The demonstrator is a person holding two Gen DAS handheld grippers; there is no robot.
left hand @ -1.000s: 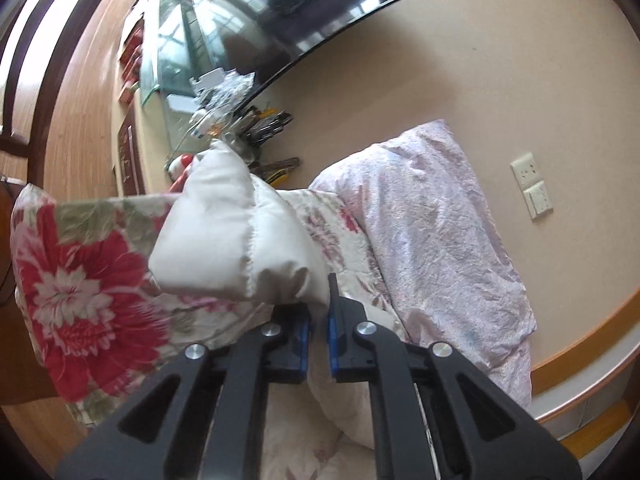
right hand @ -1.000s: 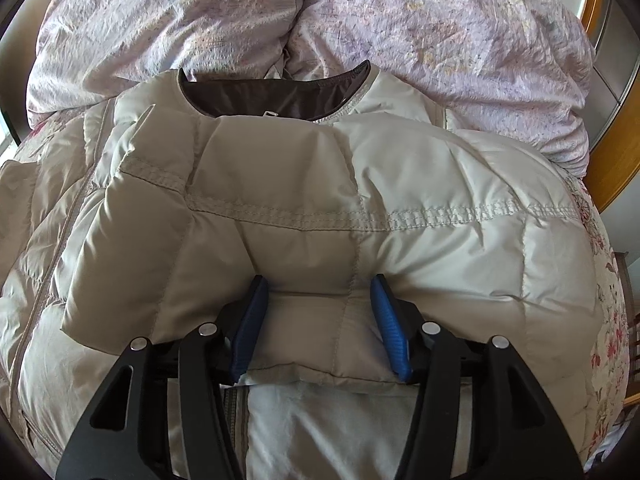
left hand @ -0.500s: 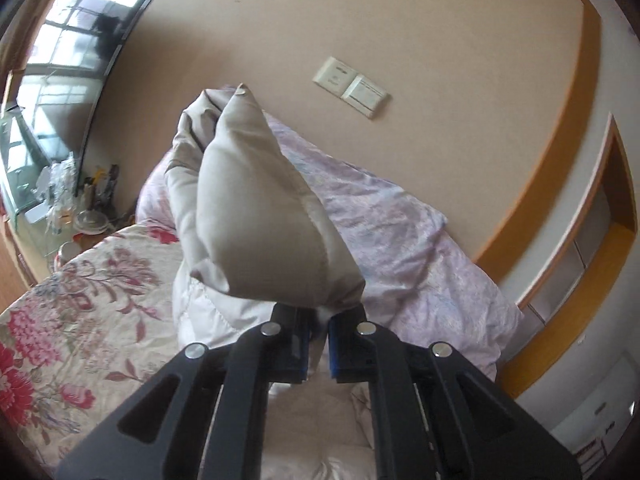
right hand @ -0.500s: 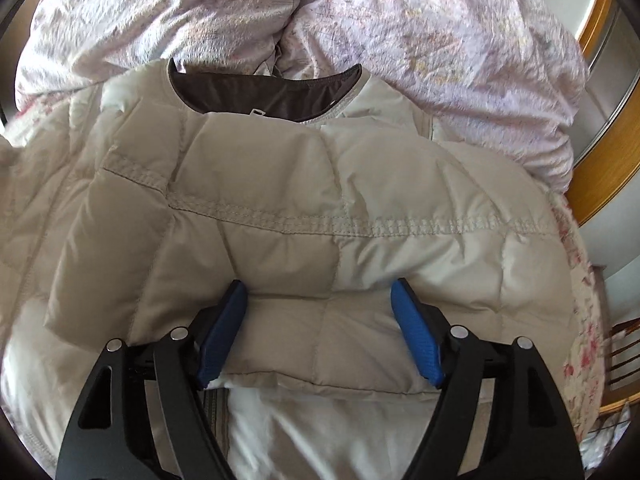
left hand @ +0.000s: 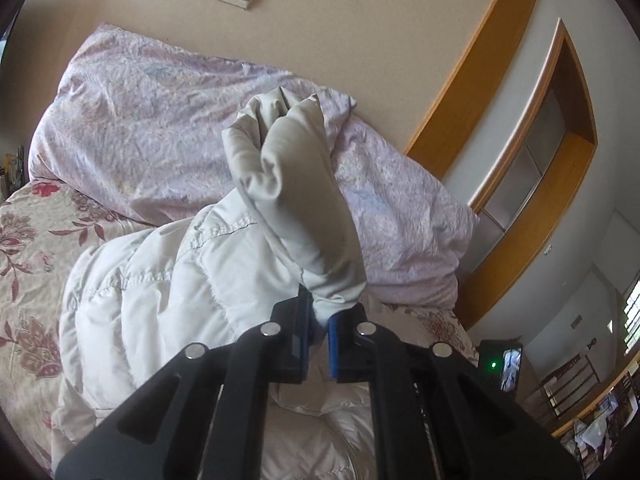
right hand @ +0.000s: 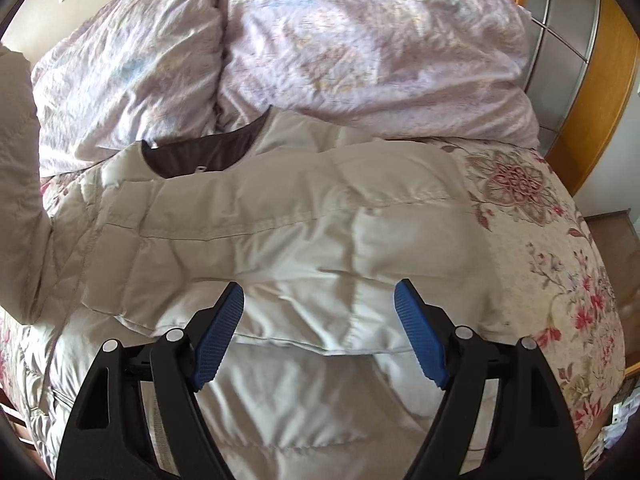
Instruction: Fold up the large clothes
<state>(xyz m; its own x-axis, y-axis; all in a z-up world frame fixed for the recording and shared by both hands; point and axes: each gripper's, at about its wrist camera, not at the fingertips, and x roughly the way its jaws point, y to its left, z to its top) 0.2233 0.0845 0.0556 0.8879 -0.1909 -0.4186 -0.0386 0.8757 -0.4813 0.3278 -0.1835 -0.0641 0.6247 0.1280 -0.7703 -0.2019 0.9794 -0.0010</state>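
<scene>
While the jacket is only half folded, these are the weak spots:

Jacket: the pale quilted jacket (right hand: 304, 240) lies spread on the bed (right hand: 560, 264), its dark-lined collar (right hand: 200, 156) toward the lilac duvet (right hand: 360, 48) bunched at the head. One sleeve is already laid across the chest.

Left tongs: the left tongs (left hand: 318, 334) are clamped tight on the cuff end of the other sleeve (left hand: 296, 196), which stands lifted in a puffy roll above the jacket body.

Right tongs: the right tongs (right hand: 320, 332) are opening, pads apart and off the cloth, with the folded sleeve's edge lying between and just under them, unpressed.

Risk, slipping cuff: the padded shell looks slick and springy, and the bite is only on the sleeve's tip; I judge a quick swing could pull it free, so the sleeve drops short of the chest.

Risk, undone fold: with nothing pinning the laid sleeve, drag from the lifted one could tug the body sideways and let the springy padding lift that fold open.

Risk, twisted sleeve: the lifted sleeve is curled on itself; set down this way it would likely land as a lump rather than flat.

Risk, duvet: the sleeve hangs close before the duvet, so a far swing could drape it there.
</scene>
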